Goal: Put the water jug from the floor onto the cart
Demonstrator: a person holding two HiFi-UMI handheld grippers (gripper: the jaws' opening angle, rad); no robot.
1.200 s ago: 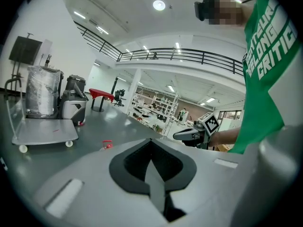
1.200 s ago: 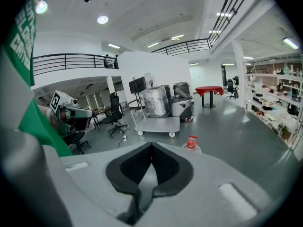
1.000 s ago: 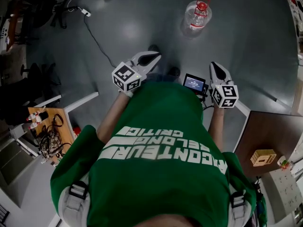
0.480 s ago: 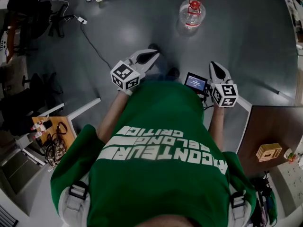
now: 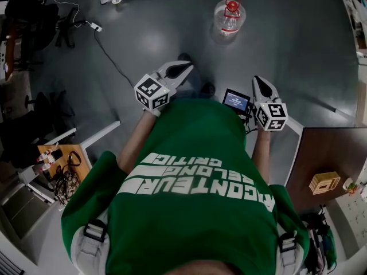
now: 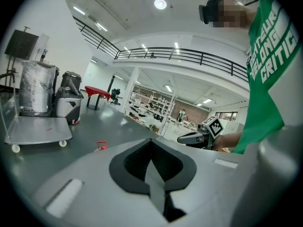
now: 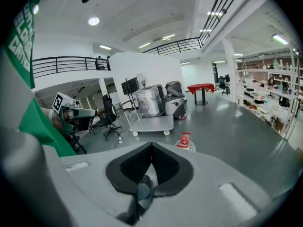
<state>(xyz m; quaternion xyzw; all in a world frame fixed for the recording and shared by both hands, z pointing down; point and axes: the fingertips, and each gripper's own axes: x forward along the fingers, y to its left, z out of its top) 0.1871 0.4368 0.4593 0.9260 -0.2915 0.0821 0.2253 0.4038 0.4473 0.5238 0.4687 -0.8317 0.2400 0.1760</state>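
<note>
- Green shirt (image 5: pixel 195 199) fills the bottom of my head view, with both forearms reaching forward out of it.
- Left gripper (image 5: pixel 187 67): in its own view the two jaws meet at the tips, with only their hollow dark recess behind. Nothing is held and nothing is touched.
- Right gripper (image 5: pixel 257 79): its jaws are also pressed together tip to tip. They are empty and hang in the air clear of everything.
- Between the two grippers, closer to the right one, a small lit screen (image 5: pixel 236 101) sits at chest height.
- Water jug (image 5: pixel 229 16): it stands upright on the grey floor (image 5: pixel 298 44), well ahead of both grippers and apart from them. It is clear-bodied with a red cap and handle. In the right gripper view it shows just above and to the right of the jaw tips. In the left gripper view only its red top peeks over the jaw.
- Beyond the jug stands the flat grey cart (image 7: pixel 151 124) on its small wheels, with its deck bare at the near end.
- Compared with a second ago, both grippers keep the same closed pose at the same spots in my head view. The jug now sits a little further left in the picture. The cart's wheel at the top edge has slid left too.
</note>
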